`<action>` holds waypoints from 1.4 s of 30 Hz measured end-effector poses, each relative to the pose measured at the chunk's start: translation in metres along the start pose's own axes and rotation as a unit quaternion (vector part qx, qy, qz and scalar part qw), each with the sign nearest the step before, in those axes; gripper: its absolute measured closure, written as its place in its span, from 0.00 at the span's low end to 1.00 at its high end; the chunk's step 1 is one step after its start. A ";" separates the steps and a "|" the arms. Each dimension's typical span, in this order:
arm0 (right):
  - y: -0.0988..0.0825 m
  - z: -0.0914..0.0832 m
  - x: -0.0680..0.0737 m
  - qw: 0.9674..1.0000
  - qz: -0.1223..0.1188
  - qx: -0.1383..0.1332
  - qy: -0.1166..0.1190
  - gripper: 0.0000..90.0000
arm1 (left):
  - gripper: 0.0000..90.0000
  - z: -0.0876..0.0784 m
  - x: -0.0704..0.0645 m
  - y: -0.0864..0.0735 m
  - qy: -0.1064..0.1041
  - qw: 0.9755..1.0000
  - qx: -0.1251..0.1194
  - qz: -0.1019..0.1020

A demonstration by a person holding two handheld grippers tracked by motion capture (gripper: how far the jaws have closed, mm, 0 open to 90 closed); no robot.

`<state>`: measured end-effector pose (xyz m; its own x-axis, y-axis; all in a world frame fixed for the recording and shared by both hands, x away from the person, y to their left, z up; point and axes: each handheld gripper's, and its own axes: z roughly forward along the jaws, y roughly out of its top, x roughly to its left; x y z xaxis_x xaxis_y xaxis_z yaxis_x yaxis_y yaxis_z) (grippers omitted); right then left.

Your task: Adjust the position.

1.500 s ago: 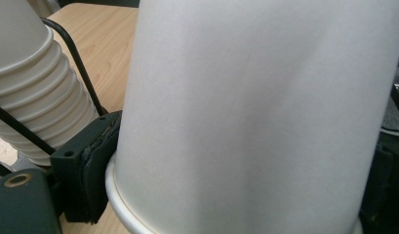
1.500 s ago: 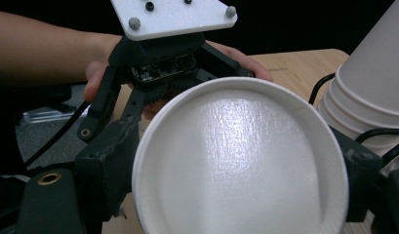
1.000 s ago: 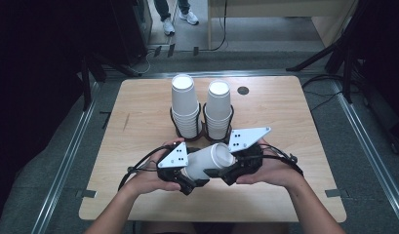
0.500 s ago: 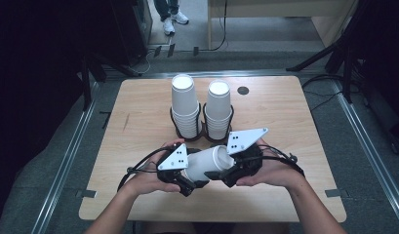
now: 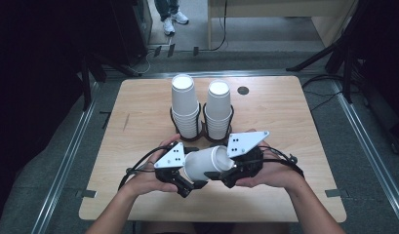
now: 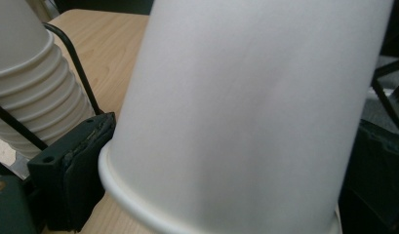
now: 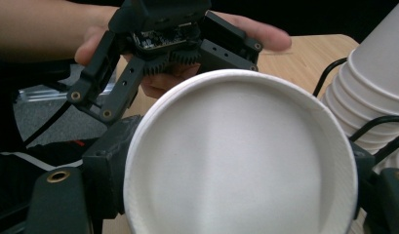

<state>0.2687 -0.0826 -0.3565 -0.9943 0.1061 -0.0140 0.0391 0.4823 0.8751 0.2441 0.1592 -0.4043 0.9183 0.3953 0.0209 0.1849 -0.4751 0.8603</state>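
- The left gripper (image 5: 189,181), black with a grey three-cornered plate on top, sits in the person's left hand (image 5: 150,178) near the table's front edge; its jaws pinch one end of a white paper cup (image 5: 207,163) that lies on its side.
- In the left gripper view, a black padded jaw presses against the cup's rolled rim (image 6: 114,187), and the cup's white wall rises close before the camera.
- The right gripper (image 5: 226,173), also black with a grey plate, is held in the right hand (image 5: 268,170) and faces the left one, so the cup lies between the two.
- Its jaws have just been closing and now clasp the cup's other end from both sides; in the right gripper view that end's round white face (image 7: 241,161) sits between the two black jaws.
- Just beyond both grippers, touching neither, two stacks of white paper cups (image 5: 201,109) stand upright side by side in a black wire holder (image 5: 202,131).
- All of this rests on a light wooden table (image 5: 138,112), with a small dark round spot (image 5: 243,90) near its far edge.
- Past the table, on a grey floor, stand a person's legs in white shoes (image 5: 172,19).
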 end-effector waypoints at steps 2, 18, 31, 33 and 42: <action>-0.001 -0.003 -0.002 1.000 0.004 -0.008 -0.006 0.25 | 0.00 -0.001 0.002 -0.001 0.011 1.000 0.002 -0.002; -0.007 -0.020 -0.011 0.996 0.038 -0.066 -0.035 0.25 | 0.00 -0.013 0.013 -0.016 0.014 0.997 -0.053 -0.063; -0.013 -0.021 -0.016 0.990 0.068 -0.114 -0.047 0.25 | 0.00 -0.005 0.009 -0.019 0.009 0.993 -0.084 -0.086; -0.014 -0.020 -0.015 0.990 0.068 -0.118 -0.047 0.25 | 0.00 -0.005 0.008 -0.018 0.011 0.992 -0.095 -0.088; -0.020 -0.019 -0.015 0.987 0.081 -0.135 -0.034 0.25 | 0.00 -0.001 0.006 -0.018 0.022 0.988 -0.117 -0.095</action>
<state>0.2808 -0.1101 -0.3643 -0.9676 0.2257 0.1128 0.1604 0.2050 0.9655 0.2457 0.1710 -0.4188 0.8581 0.4955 -0.1348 0.2623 -0.1972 0.9446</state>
